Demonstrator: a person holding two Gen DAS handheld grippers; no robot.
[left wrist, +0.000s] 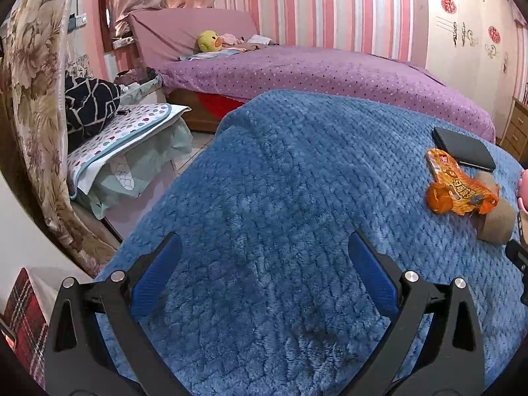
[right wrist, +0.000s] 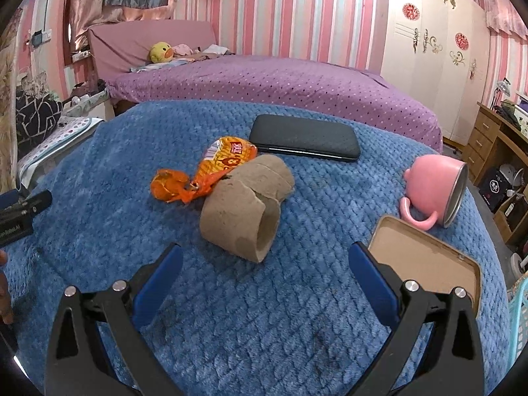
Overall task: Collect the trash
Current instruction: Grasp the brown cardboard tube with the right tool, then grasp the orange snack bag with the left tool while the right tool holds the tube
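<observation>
An orange snack wrapper (right wrist: 204,175) lies crumpled on the blue blanket (right wrist: 231,313), touching a brown cardboard tube (right wrist: 244,208) on its side. My right gripper (right wrist: 265,277) is open and empty, just short of the tube. In the left wrist view the wrapper (left wrist: 458,188) and tube (left wrist: 498,221) lie far right. My left gripper (left wrist: 264,270) is open and empty over bare blanket (left wrist: 264,198), well left of them. Its body shows at the left edge of the right wrist view (right wrist: 19,211).
A black wallet-like case (right wrist: 303,138) lies behind the trash. A pink mug (right wrist: 435,194) lies on its side at right, with a shallow cardboard lid (right wrist: 425,264) in front of it. A purple bed (right wrist: 280,82) is beyond, a wooden desk (right wrist: 495,138) at right.
</observation>
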